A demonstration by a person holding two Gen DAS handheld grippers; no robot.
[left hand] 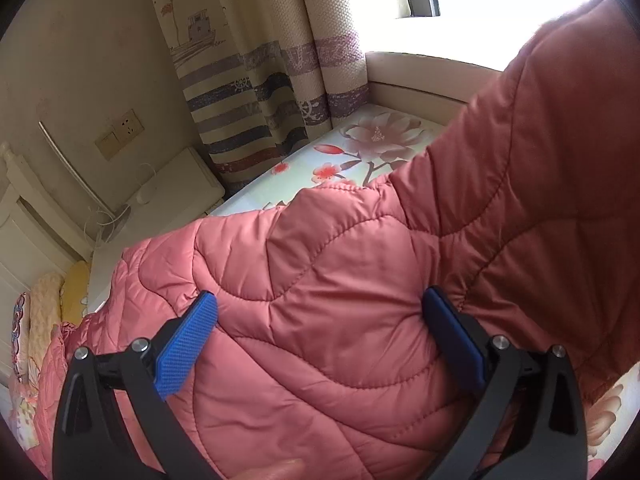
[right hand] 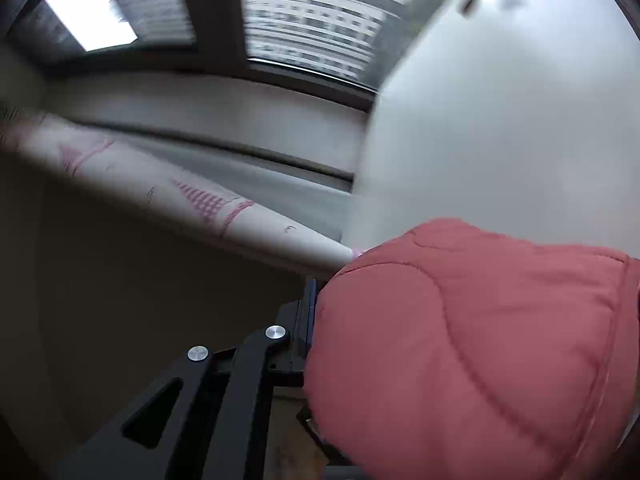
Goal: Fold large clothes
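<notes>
A pink quilted jacket lies on the bed with the floral sheet. Part of it rises up at the right of the left wrist view. My left gripper has its blue pads wide apart with a thick bulge of the jacket between them; the pads press its sides. In the right wrist view the jacket covers the right half. My right gripper shows only its left finger, tight against the fabric; the other finger is hidden under the jacket, which it holds lifted.
A striped curtain hangs by the bright window. A white nightstand and a wall socket are at left. Pillows lie at the far left. The right wrist view shows a window and a white wall.
</notes>
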